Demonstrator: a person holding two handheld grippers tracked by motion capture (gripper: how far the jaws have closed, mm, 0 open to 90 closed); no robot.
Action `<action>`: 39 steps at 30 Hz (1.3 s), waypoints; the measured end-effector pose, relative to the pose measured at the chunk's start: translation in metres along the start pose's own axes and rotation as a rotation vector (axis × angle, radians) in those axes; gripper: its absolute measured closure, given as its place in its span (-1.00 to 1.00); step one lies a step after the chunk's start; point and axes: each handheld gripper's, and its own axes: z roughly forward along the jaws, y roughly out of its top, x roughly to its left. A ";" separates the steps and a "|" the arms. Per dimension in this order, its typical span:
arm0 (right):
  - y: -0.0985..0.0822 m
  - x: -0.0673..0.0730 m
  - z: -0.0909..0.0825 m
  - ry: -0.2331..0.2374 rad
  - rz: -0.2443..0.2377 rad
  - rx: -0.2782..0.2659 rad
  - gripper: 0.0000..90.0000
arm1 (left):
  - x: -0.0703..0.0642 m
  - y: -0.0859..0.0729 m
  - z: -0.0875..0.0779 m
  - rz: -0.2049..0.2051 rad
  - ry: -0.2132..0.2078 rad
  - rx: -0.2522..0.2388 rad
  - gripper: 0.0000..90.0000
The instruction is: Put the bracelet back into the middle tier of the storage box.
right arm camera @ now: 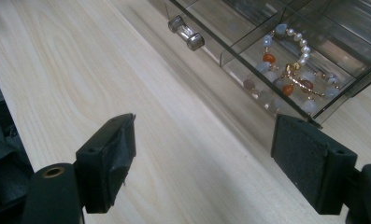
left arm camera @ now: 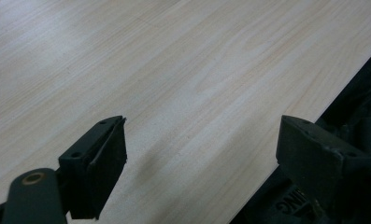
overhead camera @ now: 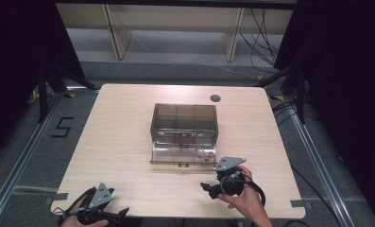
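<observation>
The right claw is held wide apart and empty above the pale wooden counter. Just ahead of it, the pulled-out drawer of the smoky clear plastic organiser box contains a beaded pearl bracelet. The left claw is likewise spread wide at the counter's near edge.

A beaded bracelet lies coiled in the open smoky drawer, at its right-hand end.

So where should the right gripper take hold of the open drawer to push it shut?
Probably the small metal knob on the drawer front. It juts out toward the person, so the open right gripper can come straight from the table's near edge and close on it.
</observation>
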 end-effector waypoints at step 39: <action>-0.033 0.008 -0.001 0.013 0.004 -0.008 -0.50 | 0.000 0.000 0.000 0.000 0.001 0.000 -0.64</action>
